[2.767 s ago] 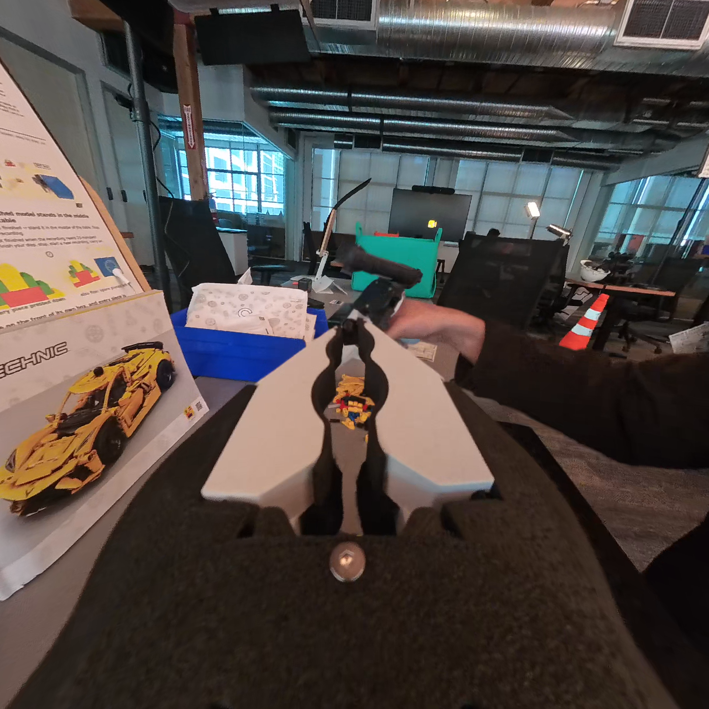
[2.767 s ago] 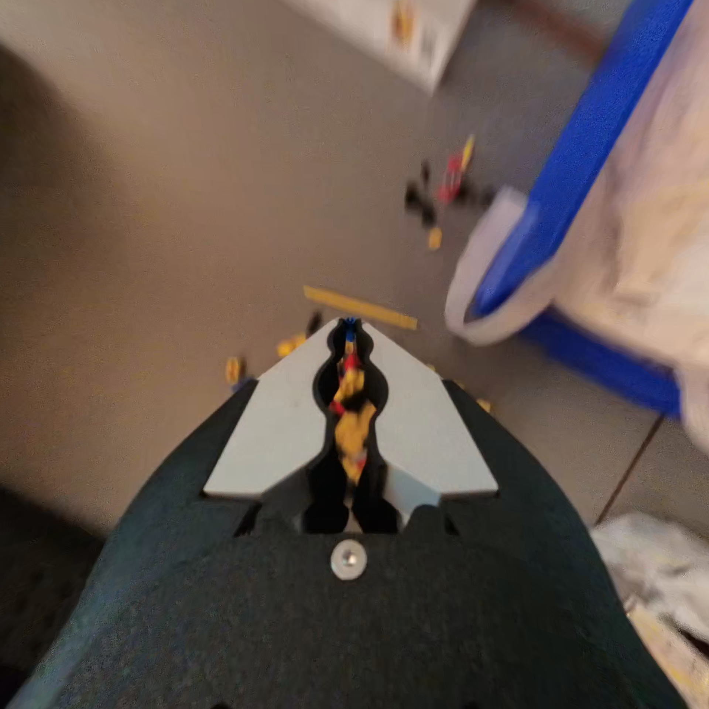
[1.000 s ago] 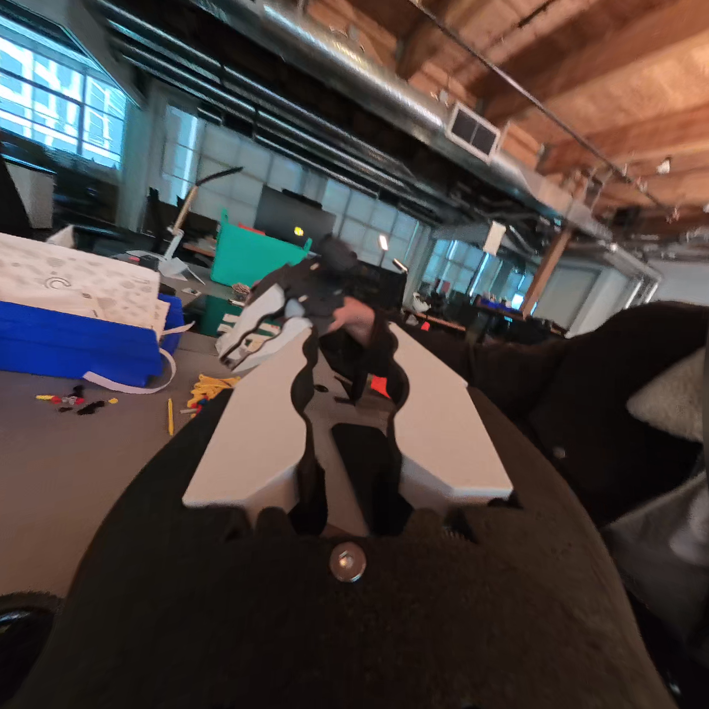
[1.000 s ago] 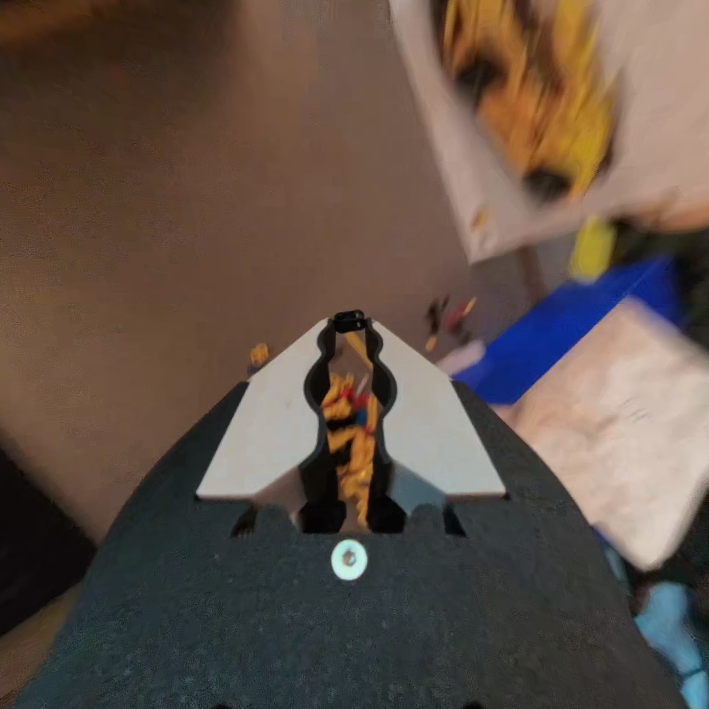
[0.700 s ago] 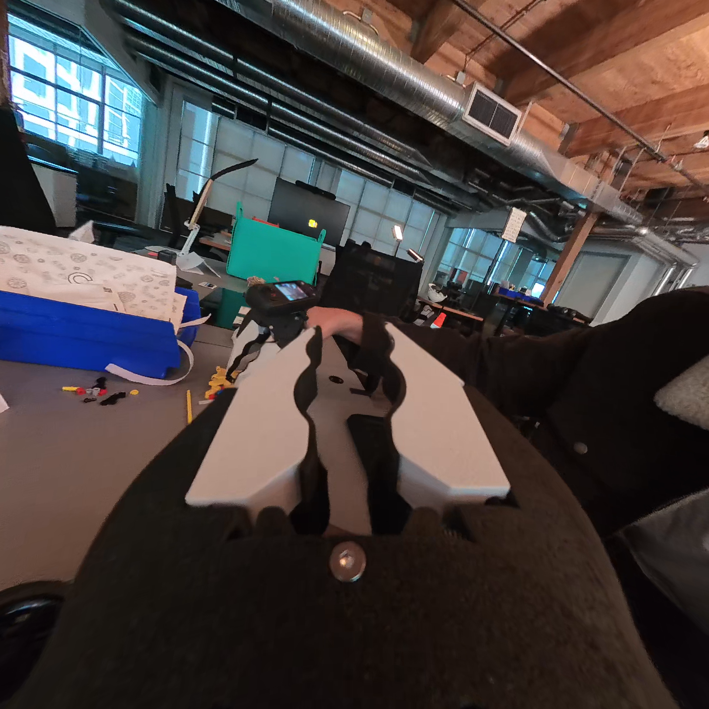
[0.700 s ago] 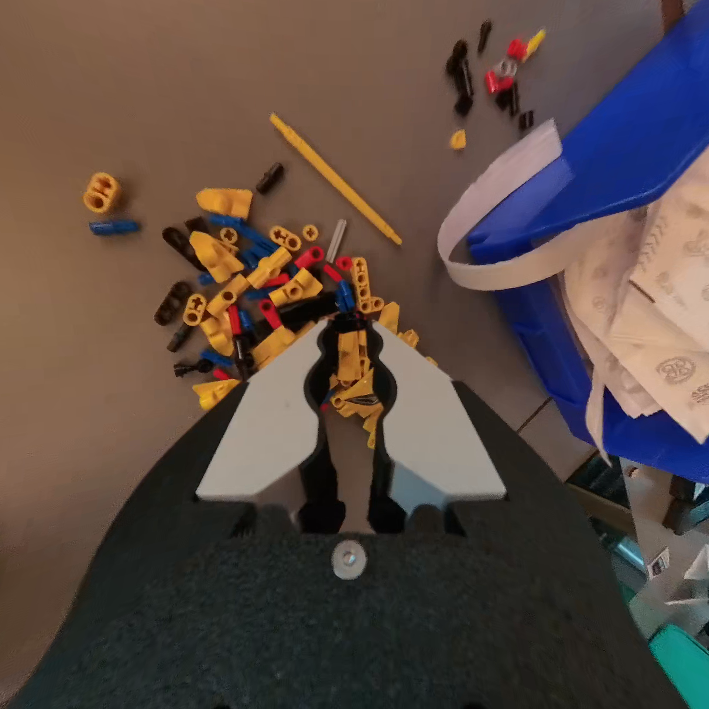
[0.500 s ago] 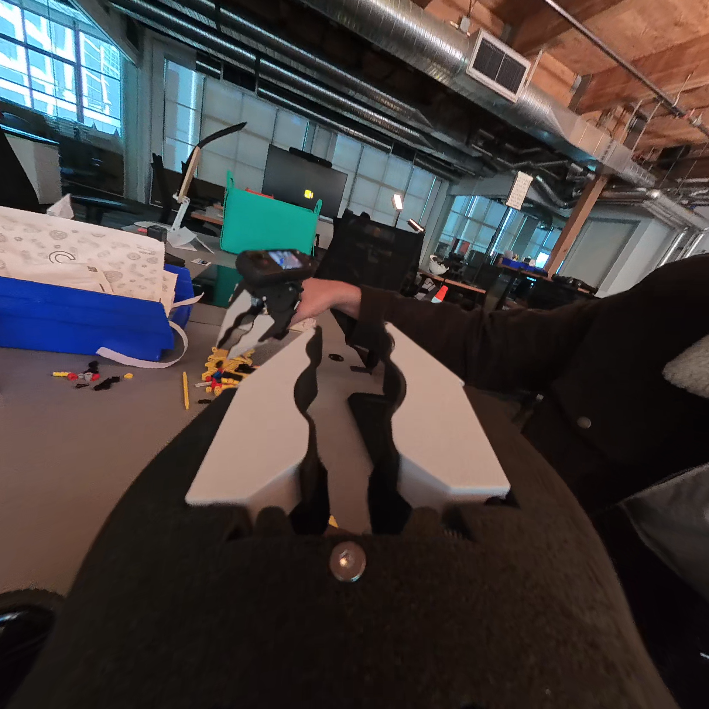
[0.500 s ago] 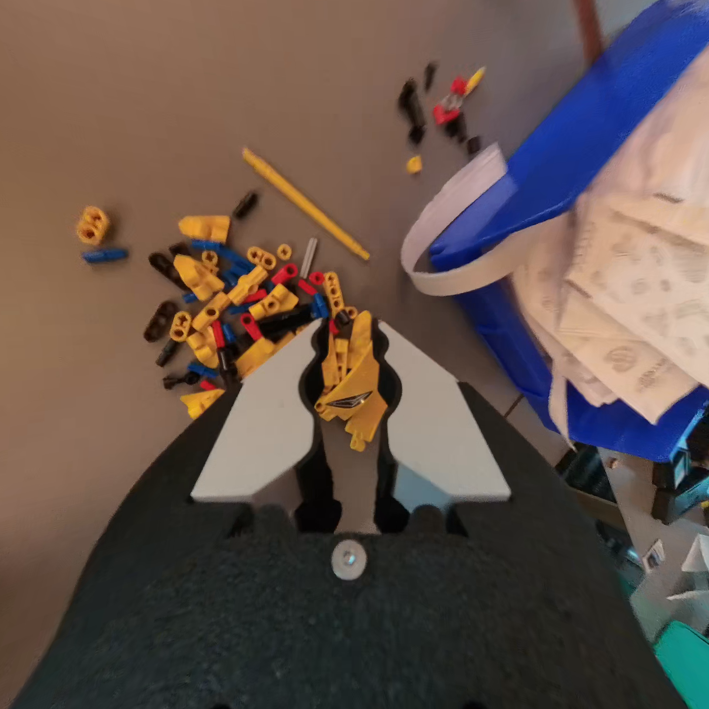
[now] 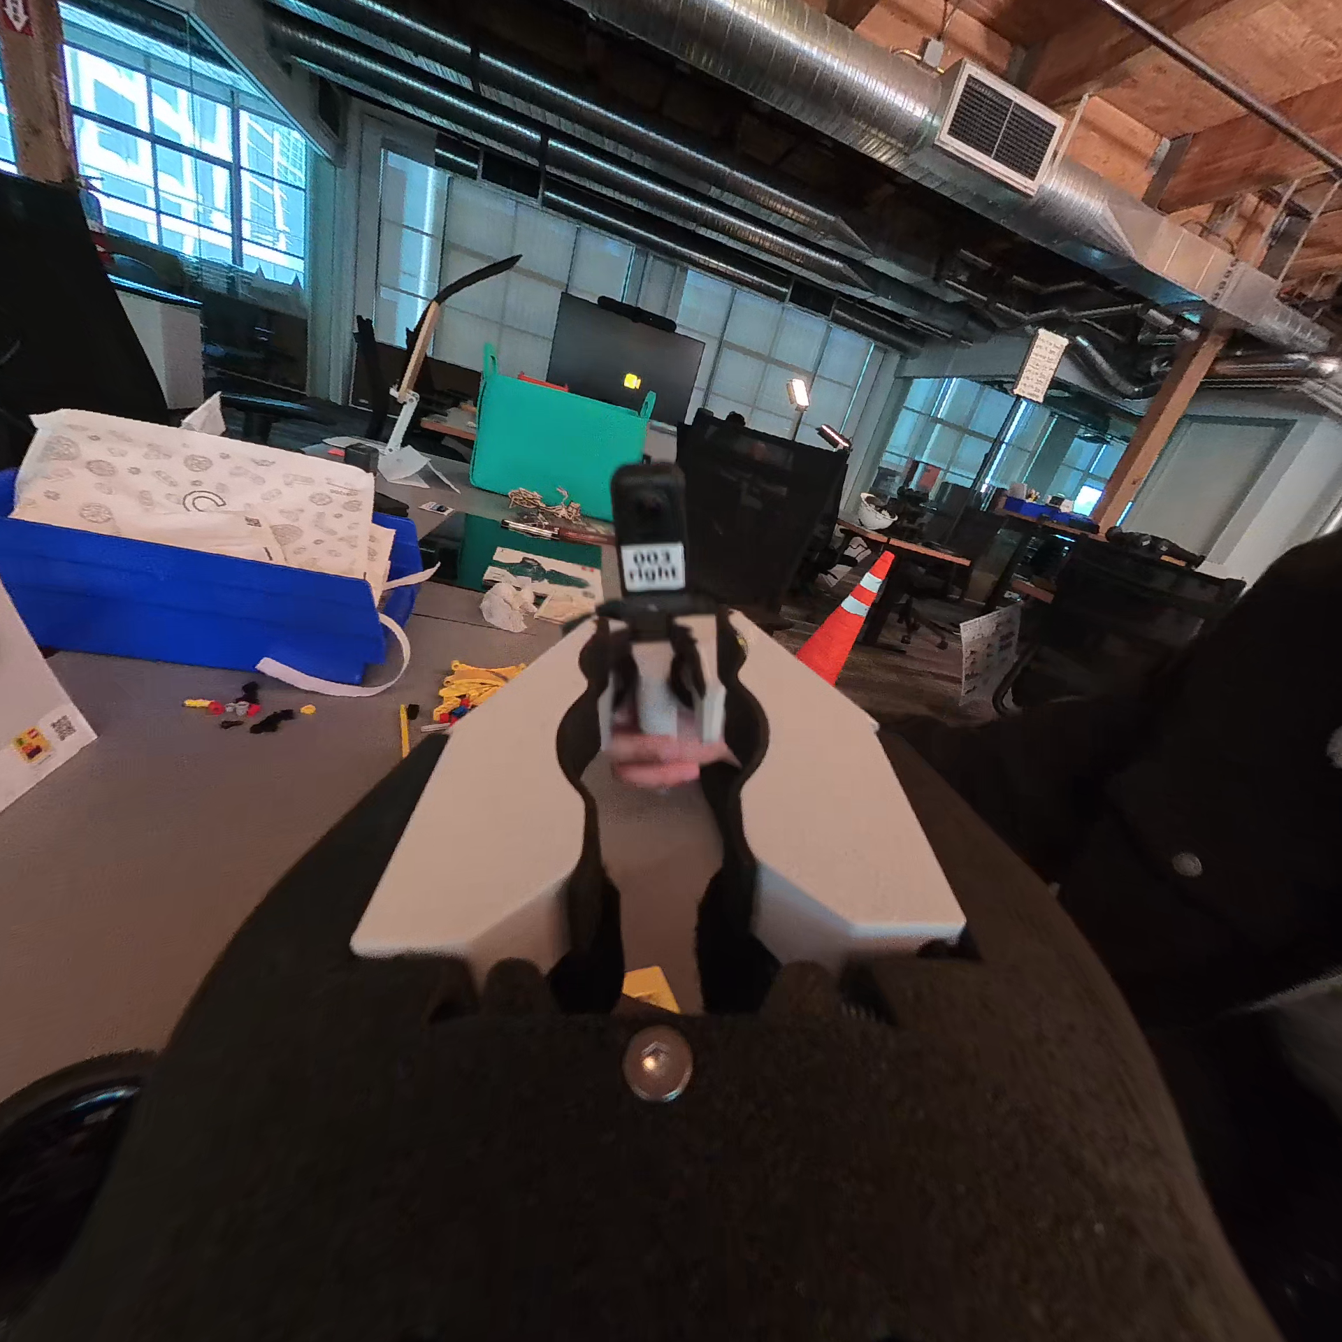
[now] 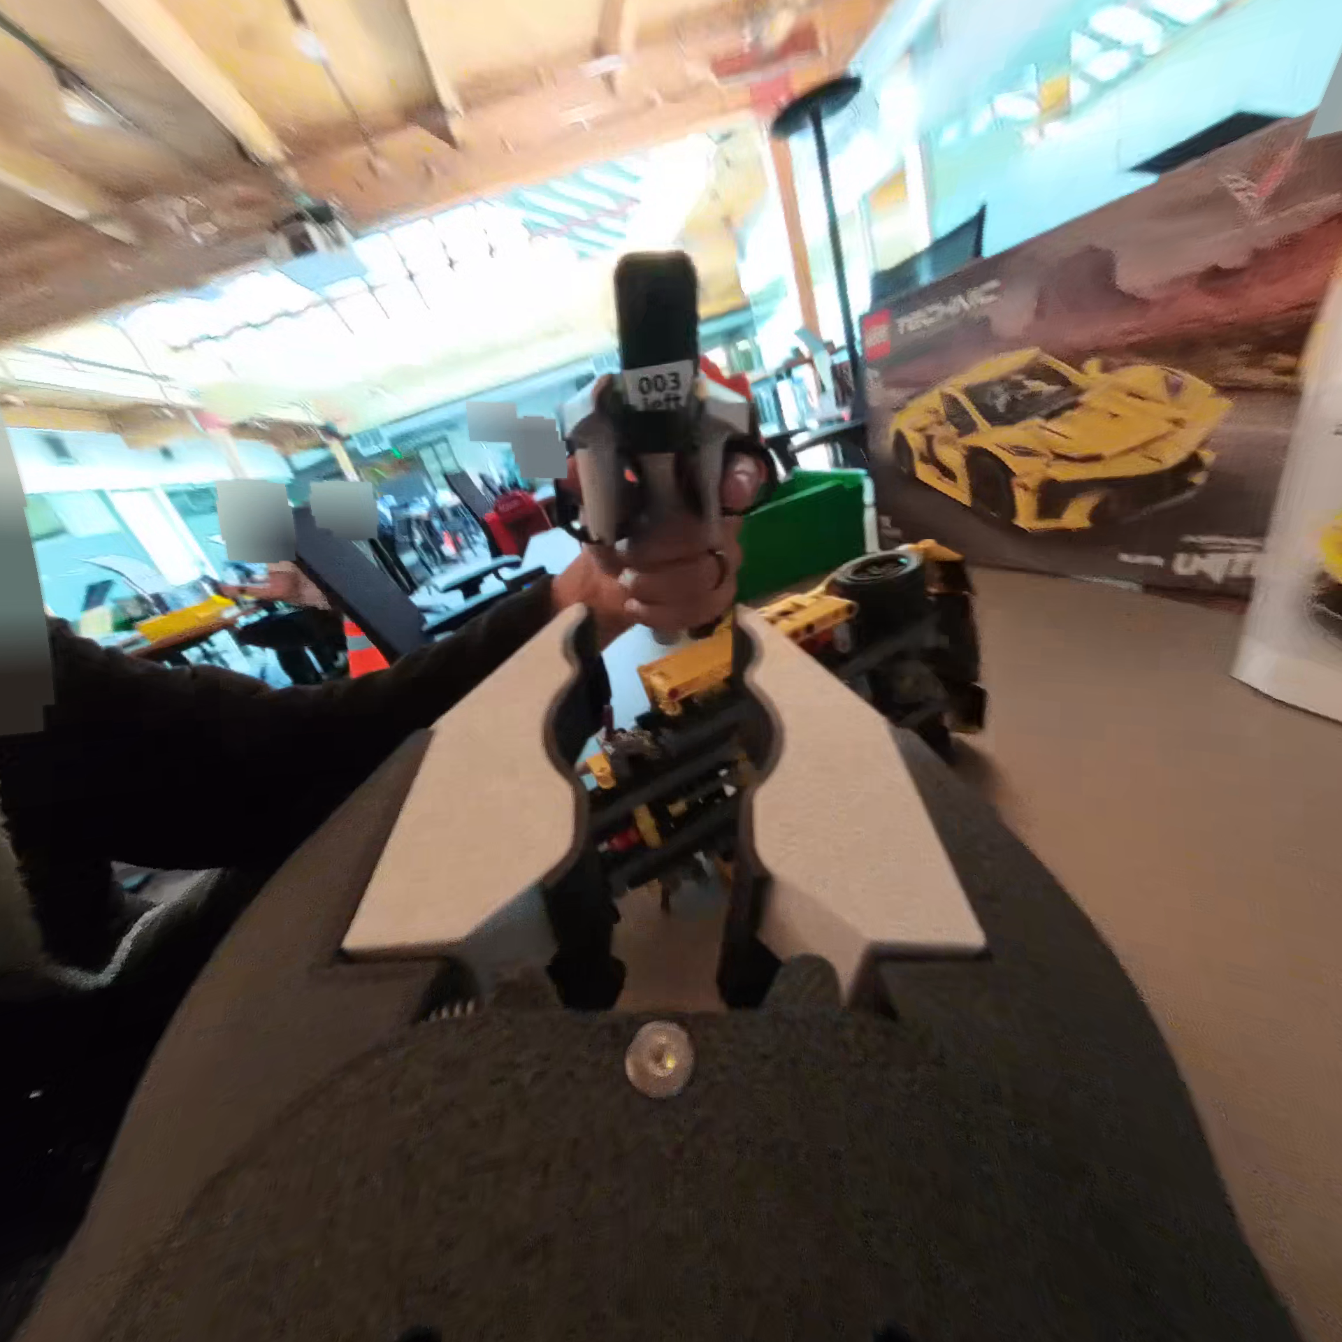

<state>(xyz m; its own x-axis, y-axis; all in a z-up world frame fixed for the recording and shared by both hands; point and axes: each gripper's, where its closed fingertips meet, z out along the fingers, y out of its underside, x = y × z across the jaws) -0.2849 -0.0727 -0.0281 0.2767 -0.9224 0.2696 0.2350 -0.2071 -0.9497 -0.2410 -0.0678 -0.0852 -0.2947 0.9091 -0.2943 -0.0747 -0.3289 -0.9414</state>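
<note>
Both claws are held up face to face above the desk (image 9: 145, 835), jaws set narrowly apart, nothing gripped. Left claw (image 9: 657, 639) is aimed at right claw (image 10: 657, 617); a half-built toy car (image 10: 857, 653) sits between them, a blue bin (image 9: 196, 610) at the far desk edge.

We see bare table (image 9: 181, 835) left of the left tongs (image 9: 661, 639); blue bin (image 9: 189, 610) and loose bricks (image 9: 472, 690) bound it.

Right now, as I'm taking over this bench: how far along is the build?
Done: a partly built yellow-and-black car model stands on the table. In hand: nothing; the left gripper and right gripper both have open fingers. Left: loose pieces lie by the blue bin.
</note>
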